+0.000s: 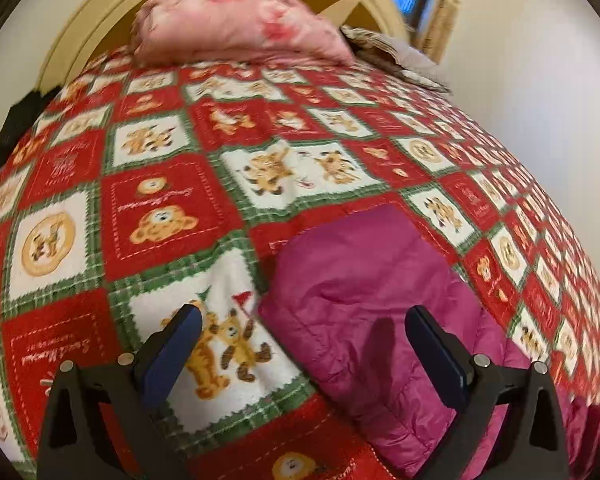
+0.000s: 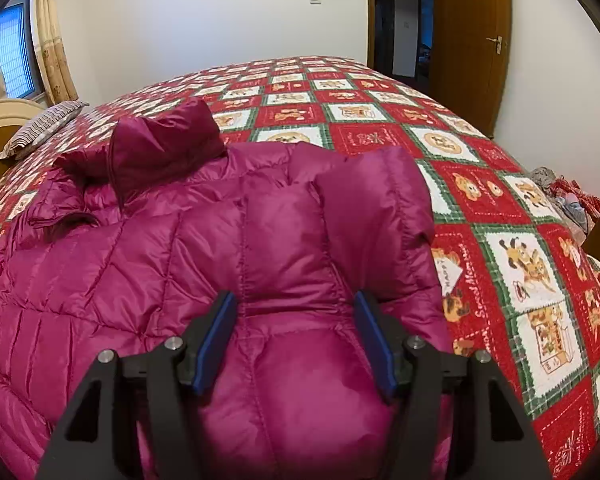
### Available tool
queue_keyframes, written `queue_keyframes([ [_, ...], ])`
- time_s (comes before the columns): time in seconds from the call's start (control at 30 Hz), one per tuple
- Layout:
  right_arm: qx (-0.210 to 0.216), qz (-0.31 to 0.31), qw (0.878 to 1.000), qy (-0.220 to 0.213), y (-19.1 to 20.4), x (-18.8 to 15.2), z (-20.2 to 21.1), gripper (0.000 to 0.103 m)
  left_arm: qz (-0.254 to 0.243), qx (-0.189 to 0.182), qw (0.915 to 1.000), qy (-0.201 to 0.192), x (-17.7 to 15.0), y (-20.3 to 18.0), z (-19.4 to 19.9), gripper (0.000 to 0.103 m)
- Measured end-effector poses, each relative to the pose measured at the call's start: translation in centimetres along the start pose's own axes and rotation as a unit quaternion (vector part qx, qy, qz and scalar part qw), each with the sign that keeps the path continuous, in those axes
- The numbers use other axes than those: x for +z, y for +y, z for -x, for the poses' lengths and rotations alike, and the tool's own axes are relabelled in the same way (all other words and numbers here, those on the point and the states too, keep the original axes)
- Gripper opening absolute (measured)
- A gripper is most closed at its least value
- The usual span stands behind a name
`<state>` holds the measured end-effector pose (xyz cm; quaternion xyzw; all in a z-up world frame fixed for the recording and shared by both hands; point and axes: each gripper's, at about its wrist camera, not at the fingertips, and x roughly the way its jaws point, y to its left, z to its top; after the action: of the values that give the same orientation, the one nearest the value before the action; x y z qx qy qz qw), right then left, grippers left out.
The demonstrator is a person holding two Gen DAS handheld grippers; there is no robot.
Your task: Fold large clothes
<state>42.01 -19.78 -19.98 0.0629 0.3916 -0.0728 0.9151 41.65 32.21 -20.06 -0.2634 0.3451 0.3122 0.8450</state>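
Observation:
A magenta quilted down jacket (image 2: 140, 260) lies spread on a bed with a red, white and green bear-print bedspread (image 2: 500, 260). Its collar stands up at the far side, and a sleeve is folded over the body. My right gripper (image 2: 295, 298) is low over the jacket's near part. Its jaws stand apart with a puffed fold of the jacket between the blue pads (image 2: 220, 336), which do not squeeze it. In the blurred left wrist view, my left gripper (image 1: 303, 314) is wide open and holds nothing. It hangs over the jacket (image 1: 360, 280) at its edge and over the bedspread (image 1: 160, 200).
A pink pillow (image 1: 240, 28) and a striped pillow (image 2: 44, 124) lie by the cream headboard (image 1: 80, 32). A black object (image 1: 16, 128) sits at the bed's left edge. A wooden door (image 2: 472, 40) and a heap of clothes (image 2: 572, 200) are to the right.

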Motion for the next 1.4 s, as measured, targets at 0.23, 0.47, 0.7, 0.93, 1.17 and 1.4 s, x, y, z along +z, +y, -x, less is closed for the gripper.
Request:
queue_keyframes([
  [0.23, 0.0, -0.001, 1.0, 0.0, 0.0, 0.0, 0.0, 0.064, -0.014, -0.04, 0.999, -0.012, 0.6, 0.2, -0.3, 0.019],
  [0.47, 0.0, -0.002, 1.0, -0.001, 0.0, 0.0, 0.0, 0.065, -0.031, -0.101, 0.9932, -0.049, 1.1, -1.1, 2.9, 0.011],
  [0.7, 0.0, -0.004, 1.0, -0.001, 0.0, 0.0, 0.0, 0.065, -0.131, -0.21, 0.9605, -0.127, -0.1, -7.9, 12.2, 0.011],
  [0.93, 0.005, -0.009, 1.0, -0.003, -0.1, 0.0, 0.0, 0.065, -0.294, -0.348, 0.872, -0.178, -8.8, -15.8, 23.0, 0.011],
  [1.17, 0.01, -0.016, 1.0, -0.005, -0.2, 0.0, 0.0, 0.065, -0.418, -0.407, 0.8, -0.141, -20.3, -21.9, 26.3, 0.011],
  [1.4, 0.019, -0.027, 0.999, -0.008, -0.5, -0.1, 0.1, 0.065, -0.491, -0.404, 0.7669, -0.085, -29.1, -25.8, 25.3, 0.011],
])
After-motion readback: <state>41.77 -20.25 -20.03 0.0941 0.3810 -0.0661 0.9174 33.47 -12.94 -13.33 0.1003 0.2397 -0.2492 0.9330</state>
